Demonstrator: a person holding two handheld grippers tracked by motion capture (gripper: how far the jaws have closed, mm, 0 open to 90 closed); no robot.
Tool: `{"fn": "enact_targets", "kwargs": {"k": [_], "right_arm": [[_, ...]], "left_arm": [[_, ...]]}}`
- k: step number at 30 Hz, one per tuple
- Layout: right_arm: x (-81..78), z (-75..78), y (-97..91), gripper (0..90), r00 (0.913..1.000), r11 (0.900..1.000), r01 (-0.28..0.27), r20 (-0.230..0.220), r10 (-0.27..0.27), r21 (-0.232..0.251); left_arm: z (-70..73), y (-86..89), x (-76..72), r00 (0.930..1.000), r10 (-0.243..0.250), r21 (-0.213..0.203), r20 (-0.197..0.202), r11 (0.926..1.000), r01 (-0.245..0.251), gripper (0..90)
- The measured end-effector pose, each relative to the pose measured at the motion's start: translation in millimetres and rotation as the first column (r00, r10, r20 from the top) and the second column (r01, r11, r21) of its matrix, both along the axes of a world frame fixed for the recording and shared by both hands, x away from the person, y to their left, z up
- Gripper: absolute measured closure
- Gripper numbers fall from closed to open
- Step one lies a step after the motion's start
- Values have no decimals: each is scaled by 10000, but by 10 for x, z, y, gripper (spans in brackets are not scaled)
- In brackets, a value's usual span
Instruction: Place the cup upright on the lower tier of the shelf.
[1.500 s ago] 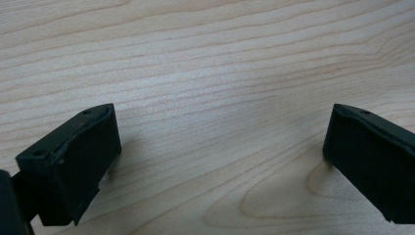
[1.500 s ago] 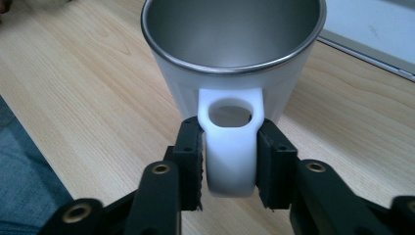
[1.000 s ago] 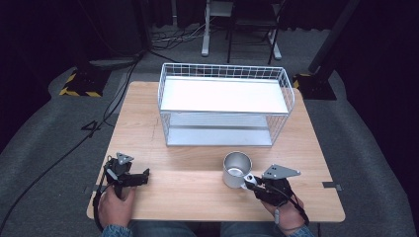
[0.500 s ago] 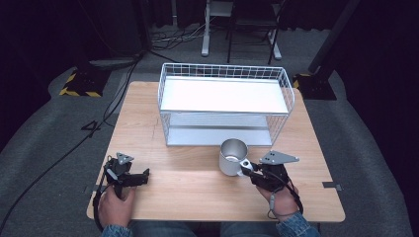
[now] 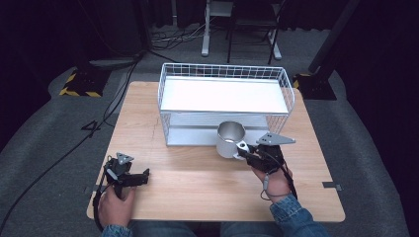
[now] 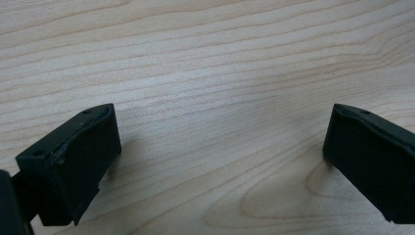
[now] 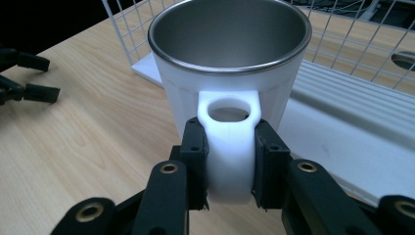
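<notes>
At the near edge of the wooden table (image 5: 197,182), the person's left hand (image 5: 114,205) rests low on the board, wrapped around the left gripper (image 5: 143,177), which points level toward the middle of the table; in the left gripper view its two black jaws stand wide apart over bare wood grain with nothing between them. Across on the near right, the right hand (image 5: 272,181) comes in with a denim cuff at the wrist, forearm angled forward and slightly inward, carrying the right gripper (image 7: 230,161) raised off the tabletop. Its jaws are clamped on the white handle of the mug (image 5: 230,139), one pad on each side of the handle. The mug is upright, white outside and steel inside, held just in front of the near wall of the wire basket (image 5: 170,79). The basket sits beyond it on the far half of the table, with a white tray floor.
</notes>
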State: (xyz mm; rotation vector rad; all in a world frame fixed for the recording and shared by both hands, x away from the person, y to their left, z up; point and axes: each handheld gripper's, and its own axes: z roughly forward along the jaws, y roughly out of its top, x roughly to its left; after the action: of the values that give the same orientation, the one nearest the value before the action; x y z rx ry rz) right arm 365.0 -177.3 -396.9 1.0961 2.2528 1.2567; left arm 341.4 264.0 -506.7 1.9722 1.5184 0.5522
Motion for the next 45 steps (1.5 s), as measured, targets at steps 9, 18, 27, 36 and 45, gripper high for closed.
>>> {"fn": "enact_targets", "kwargs": {"k": [9,18,27,36,45], "right_arm": [[235,10,107,711,9991,9993,345,253,-349,137],[478,-32,254,711,9971,9980,610,453,-618,193],[644,-147,394,711,9919,9943,1031,721,-1047,265],[771,-275,519,711,9836,9879,1457,994,-1505,535],[845,-391,644,710,9786,9848,1659,1146,-1709,520]], "left_arm": [[0,0,0,10000,-6,1,1,10000,6,10],[0,0,1,10000,-2,-4,2,10000,2,10],[0,0,1,10000,-2,-3,3,10000,2,10],[0,0,1,10000,-2,-2,-1,10000,2,10],[0,0,1,10000,-1,-4,1,10000,1,10]]}}
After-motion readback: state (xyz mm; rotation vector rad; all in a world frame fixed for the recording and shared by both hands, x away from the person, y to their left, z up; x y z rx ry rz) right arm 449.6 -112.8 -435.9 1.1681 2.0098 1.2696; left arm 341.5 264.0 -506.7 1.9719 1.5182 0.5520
